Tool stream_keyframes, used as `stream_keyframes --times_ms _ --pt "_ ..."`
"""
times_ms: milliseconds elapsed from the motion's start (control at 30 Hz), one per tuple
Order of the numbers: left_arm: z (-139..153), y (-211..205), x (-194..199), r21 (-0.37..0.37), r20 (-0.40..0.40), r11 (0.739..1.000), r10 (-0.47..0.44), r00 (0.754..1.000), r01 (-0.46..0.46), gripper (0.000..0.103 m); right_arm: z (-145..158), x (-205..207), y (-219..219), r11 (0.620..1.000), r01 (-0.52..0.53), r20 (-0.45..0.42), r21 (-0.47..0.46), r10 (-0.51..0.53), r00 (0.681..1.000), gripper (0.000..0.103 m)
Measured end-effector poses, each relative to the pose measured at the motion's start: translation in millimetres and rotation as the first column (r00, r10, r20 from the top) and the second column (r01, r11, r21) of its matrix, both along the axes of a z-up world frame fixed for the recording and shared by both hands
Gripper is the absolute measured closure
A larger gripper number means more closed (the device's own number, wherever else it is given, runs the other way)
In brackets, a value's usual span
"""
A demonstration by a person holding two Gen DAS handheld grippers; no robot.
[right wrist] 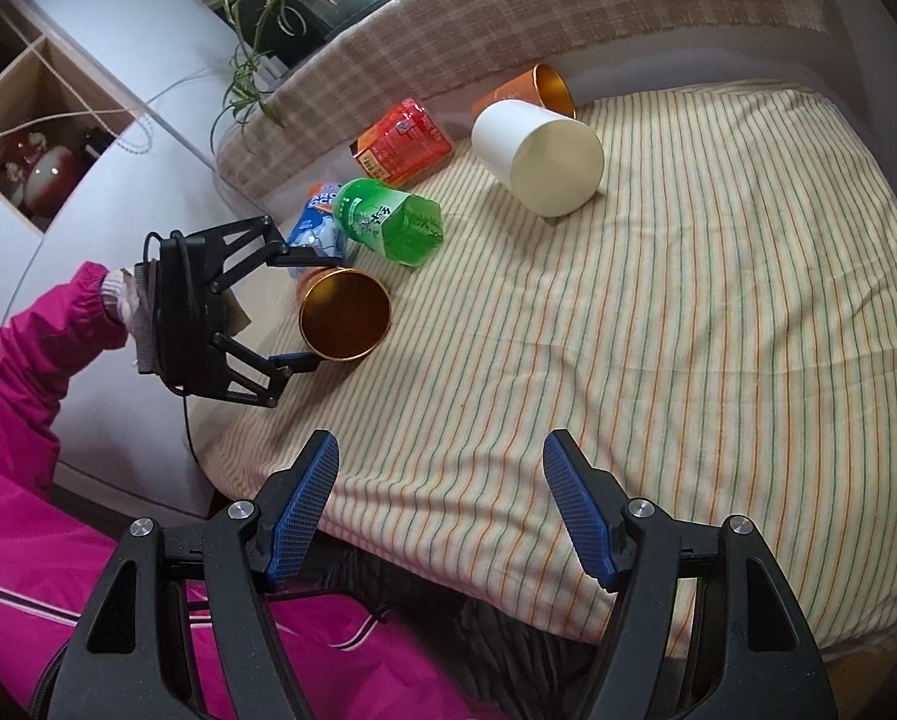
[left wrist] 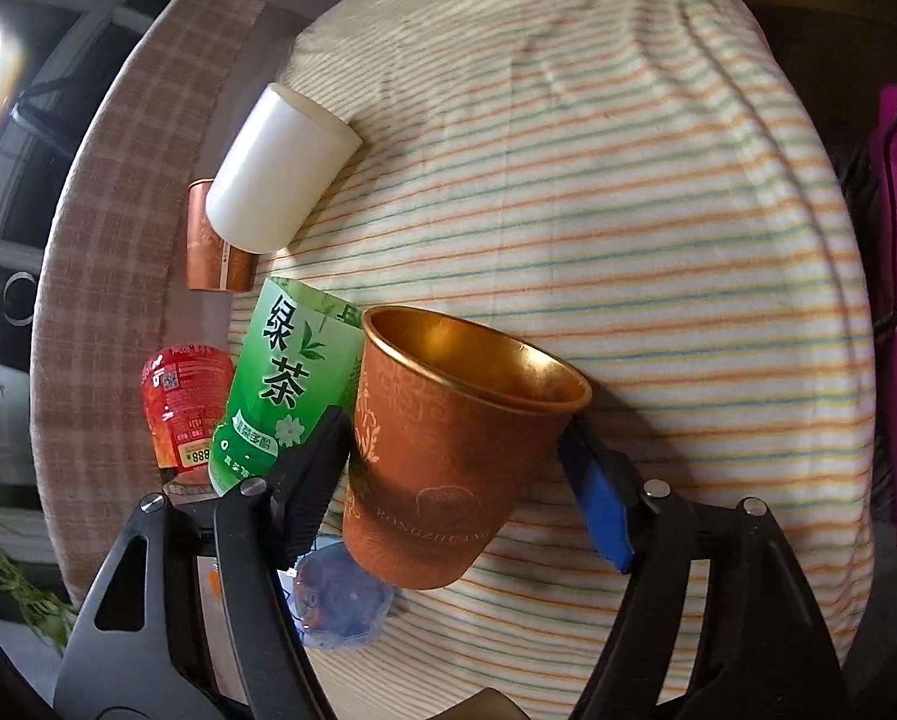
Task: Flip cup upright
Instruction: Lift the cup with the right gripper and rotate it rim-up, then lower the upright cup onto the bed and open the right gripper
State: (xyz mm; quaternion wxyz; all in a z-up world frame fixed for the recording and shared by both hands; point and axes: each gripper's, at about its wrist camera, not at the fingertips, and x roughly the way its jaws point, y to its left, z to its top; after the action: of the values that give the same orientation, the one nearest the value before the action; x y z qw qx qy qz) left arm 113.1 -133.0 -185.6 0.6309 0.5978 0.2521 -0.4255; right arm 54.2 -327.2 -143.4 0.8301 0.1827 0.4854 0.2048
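Note:
My left gripper (left wrist: 454,432) is shut on an orange paper cup (left wrist: 448,450) with a gold inside, gripping its sides. The cup is tilted, mouth facing up and away, just above the striped cloth (left wrist: 628,210). In the right wrist view the same cup (right wrist: 345,315) shows its open mouth, held by the left gripper (right wrist: 307,312). My right gripper (right wrist: 442,468) is open and empty, near the front edge of the cloth (right wrist: 688,330).
A white cup (left wrist: 280,171) (right wrist: 538,156) lies on its side. A second orange cup (left wrist: 214,240) (right wrist: 532,90), a green tea bottle (left wrist: 286,384) (right wrist: 388,219), a red packet (left wrist: 184,408) (right wrist: 403,141) and a blue packet (right wrist: 319,222) lie beside the plaid border (right wrist: 508,6).

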Motion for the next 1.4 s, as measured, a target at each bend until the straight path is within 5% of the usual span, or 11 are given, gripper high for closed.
stream_keyframes --times_ms 167,300,533,667,767,1000,1033,1100,1267,1400 --pt "10 -1 8 -0.095 -0.064 0.991 0.084 0.994 -0.09 0.03 -1 0 0 1.0 0.002 -0.001 0.001 -0.002 1.0 0.032" --pt "24 2 18 -0.203 -0.144 0.958 0.174 0.974 -0.201 0.03 -2 -1 -1 1.0 0.006 0.002 0.005 -0.006 1.0 0.032" --pt "35 18 25 -0.364 -0.266 0.844 0.312 0.912 -0.395 0.032 -1 -2 0 1.0 0.007 0.012 0.007 -0.007 1.0 0.032" --pt "40 27 23 -0.455 -0.334 0.749 0.359 0.871 -0.483 0.032 0 -1 2 1.0 -0.004 0.019 0.016 0.003 1.0 0.032" --pt "43 35 23 -0.515 -0.4 0.651 0.393 0.828 -0.558 0.032 -1 0 3 1.0 -0.006 0.022 0.026 0.005 1.0 0.032" --pt "52 48 20 -0.633 -0.528 0.36 0.446 0.722 -0.685 0.032 -1 5 9 1.0 0.006 0.054 0.011 -0.007 0.999 0.032" --pt "53 50 21 -0.642 -0.566 0.292 0.443 0.695 -0.709 0.032 0 6 11 1.0 0.012 0.062 0.002 -0.012 0.998 0.032" --pt "51 51 22 -0.646 -0.6 0.216 0.449 0.662 -0.732 0.032 2 7 14 1.0 0.022 0.081 -0.018 -0.021 0.997 0.032" --pt "41 42 24 -0.632 -0.625 0.156 0.477 0.618 -0.759 0.032 8 7 21 0.996 0.044 0.127 -0.079 -0.034 0.991 0.032" --pt "34 39 29 -0.619 -0.637 0.131 0.492 0.593 -0.774 0.032 9 5 20 0.995 0.052 0.139 -0.084 -0.04 0.99 0.032"
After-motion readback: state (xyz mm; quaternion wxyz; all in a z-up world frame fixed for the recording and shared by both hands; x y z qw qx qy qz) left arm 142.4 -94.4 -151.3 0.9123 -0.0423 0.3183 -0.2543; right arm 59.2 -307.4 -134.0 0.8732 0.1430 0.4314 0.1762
